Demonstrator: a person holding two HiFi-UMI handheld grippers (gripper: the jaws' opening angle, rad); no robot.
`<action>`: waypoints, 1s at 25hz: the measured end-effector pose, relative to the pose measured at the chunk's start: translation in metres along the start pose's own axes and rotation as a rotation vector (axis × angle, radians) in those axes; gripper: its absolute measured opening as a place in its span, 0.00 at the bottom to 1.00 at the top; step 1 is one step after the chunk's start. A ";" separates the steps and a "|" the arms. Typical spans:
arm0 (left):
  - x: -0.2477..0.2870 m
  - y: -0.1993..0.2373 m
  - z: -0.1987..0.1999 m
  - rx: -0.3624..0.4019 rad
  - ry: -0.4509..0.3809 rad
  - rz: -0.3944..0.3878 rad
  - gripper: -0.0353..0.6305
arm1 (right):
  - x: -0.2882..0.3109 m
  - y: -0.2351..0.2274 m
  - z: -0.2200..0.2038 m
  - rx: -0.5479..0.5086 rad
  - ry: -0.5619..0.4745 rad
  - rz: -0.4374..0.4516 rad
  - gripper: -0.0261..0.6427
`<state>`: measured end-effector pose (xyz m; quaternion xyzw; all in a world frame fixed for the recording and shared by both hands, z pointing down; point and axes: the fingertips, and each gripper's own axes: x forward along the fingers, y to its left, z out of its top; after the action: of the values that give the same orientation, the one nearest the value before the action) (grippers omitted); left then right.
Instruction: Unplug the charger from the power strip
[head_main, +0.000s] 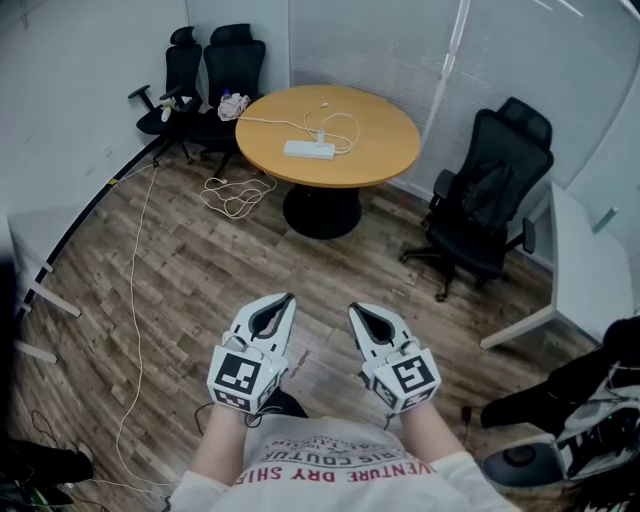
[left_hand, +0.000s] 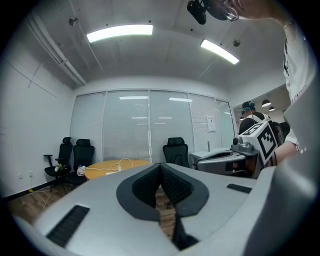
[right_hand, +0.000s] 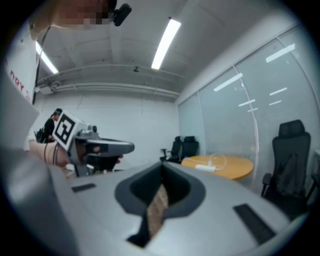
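Both pairs of jaws closed; power strip on table well ahead.

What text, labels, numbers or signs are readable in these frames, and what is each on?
"DRY SHI", "COUTU", "VENTURE": red print on the white shirt, upside down, cut off, partly guessed.
On the glass wall, a sheet: too small to read.
Cubes of the left gripper and right gripper: square markers only, no words.

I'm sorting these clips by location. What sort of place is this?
Most likely a small office meeting room: a round wooden table carrying a white power strip, black swivel office chairs around it, and frosted glass partition walls.
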<state>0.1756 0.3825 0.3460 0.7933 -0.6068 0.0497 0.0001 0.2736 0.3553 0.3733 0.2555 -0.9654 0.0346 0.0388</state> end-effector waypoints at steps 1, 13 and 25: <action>0.004 0.008 -0.001 -0.003 0.004 0.001 0.10 | 0.008 -0.004 -0.002 0.008 0.007 -0.007 0.08; 0.053 0.163 0.000 -0.049 0.013 -0.031 0.10 | 0.151 -0.027 0.008 0.061 0.073 -0.103 0.08; 0.093 0.290 -0.033 -0.104 0.053 -0.063 0.10 | 0.272 -0.047 -0.005 0.135 0.108 -0.183 0.08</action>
<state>-0.0821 0.2189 0.3683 0.8094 -0.5831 0.0390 0.0587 0.0616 0.1812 0.4060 0.3425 -0.9299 0.1097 0.0765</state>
